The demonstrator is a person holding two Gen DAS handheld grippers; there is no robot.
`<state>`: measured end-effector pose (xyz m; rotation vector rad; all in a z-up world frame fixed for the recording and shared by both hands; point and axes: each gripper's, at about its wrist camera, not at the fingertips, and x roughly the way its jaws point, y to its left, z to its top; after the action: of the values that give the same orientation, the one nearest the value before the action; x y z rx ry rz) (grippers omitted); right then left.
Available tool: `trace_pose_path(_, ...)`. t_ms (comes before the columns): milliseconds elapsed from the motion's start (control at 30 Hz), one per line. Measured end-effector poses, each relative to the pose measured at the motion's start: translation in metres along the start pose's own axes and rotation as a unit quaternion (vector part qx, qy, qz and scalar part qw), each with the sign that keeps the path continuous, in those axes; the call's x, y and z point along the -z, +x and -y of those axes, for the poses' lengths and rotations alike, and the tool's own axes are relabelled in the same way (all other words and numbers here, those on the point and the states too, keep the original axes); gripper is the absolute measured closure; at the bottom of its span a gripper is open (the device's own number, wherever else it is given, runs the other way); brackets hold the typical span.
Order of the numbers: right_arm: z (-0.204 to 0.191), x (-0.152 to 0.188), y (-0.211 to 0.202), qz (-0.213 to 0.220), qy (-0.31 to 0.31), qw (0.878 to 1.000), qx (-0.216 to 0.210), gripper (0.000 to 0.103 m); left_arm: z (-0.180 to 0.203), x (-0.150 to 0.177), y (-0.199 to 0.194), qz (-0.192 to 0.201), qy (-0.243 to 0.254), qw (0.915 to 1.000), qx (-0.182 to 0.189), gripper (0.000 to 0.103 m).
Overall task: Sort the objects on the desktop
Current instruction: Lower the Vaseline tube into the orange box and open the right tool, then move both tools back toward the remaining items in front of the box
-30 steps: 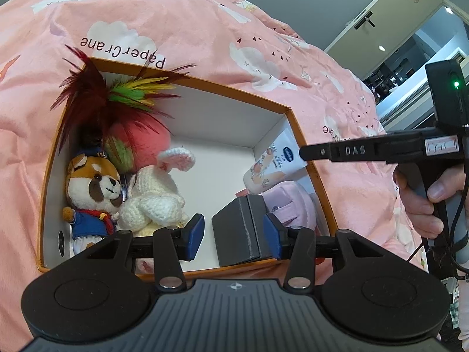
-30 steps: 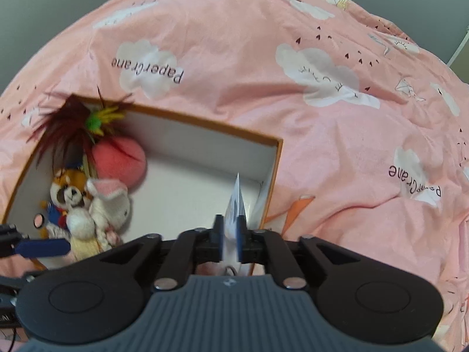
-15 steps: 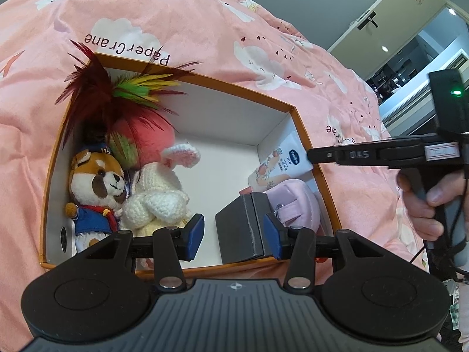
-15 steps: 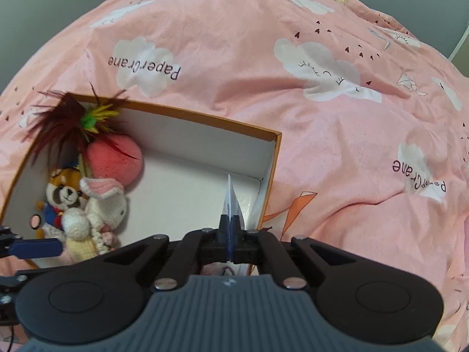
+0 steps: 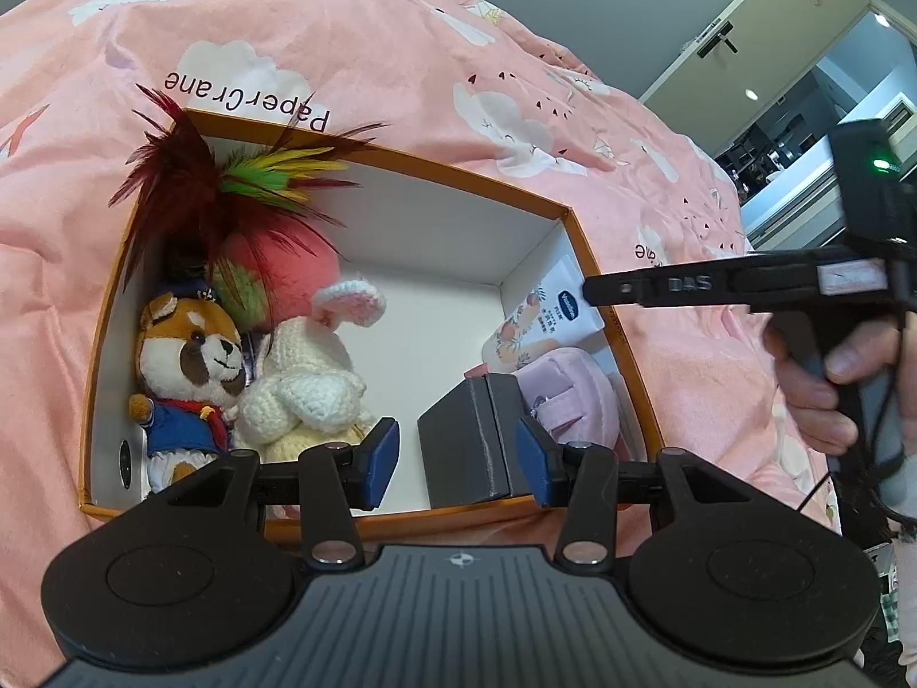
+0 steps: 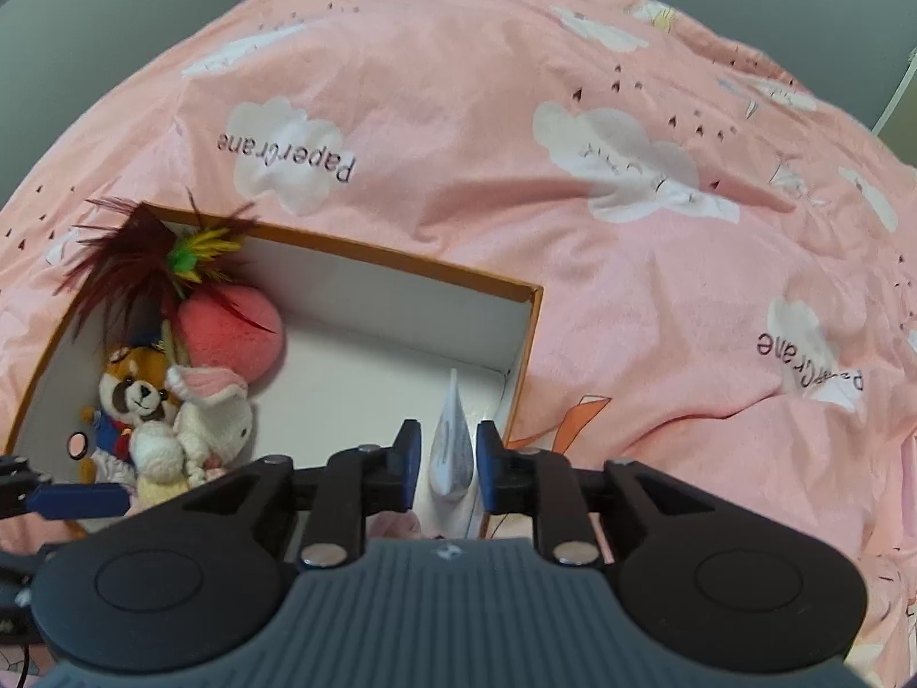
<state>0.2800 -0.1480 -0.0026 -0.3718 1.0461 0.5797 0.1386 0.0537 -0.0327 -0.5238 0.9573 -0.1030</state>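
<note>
Your right gripper [image 6: 446, 473] has just spread its fingers, releasing the white squeeze tube [image 6: 453, 447] against the right wall of the orange-rimmed cardboard box [image 6: 401, 264]. That item looks sorted; your left gripper [image 5: 457, 461] hovers with fingers spread, holding nothing, over the dark grey box [image 5: 467, 438] inside.

Both wrist cams close above, angled down – share box [image 5: 602, 264] [image 6: 530, 332] interior.

Home bedroom — pink cloud-print bedding [image 6: 573, 229]

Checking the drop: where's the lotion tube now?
The tube stands in the box's right side against the wall, above the pink pouch; in the right wrist view it sits between the open right claw fingers.
</note>
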Motion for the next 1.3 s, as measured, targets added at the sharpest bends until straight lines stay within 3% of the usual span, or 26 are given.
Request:
trace_pose_path(100,0.002,0.000,0.014,-0.014,0.005,1.000,-0.004,0.085,-0.001,0.000,-0.001,0.001,-0.003,1.0000,-0.003,0.050)
trace_pose_path(200,0.004,0.005,0.022,-0.023,0.013,1.000,-0.012,0.101,-0.003,-0.001,0.000,0.001,-0.007,1.0000,-0.005,0.050)
trace_pose_path(533,0.006,0.015,-0.002,-0.020,0.024,1.000,-0.003,0.102,-0.001,0.000,0.001,0.000,-0.005,1.0000,-0.001,0.050)
trace_pose_path(767,0.005,0.019,0.016,-0.036,0.033,0.999,0.003,0.101,0.000,0.001,-0.005,0.004,-0.003,1.0000,-0.006,0.050)
trace_pose_path(1167,-0.001,0.030,-0.006,-0.012,0.030,0.999,0.003,0.093,0.008,0.004,-0.017,0.011,0.021,0.9995,-0.023,0.050)
trace_pose_path(1300,-0.012,0.045,-0.038,0.039,0.013,0.999,-0.012,0.078,0.011,0.009,-0.032,0.019,0.038,0.9988,-0.025,0.050)
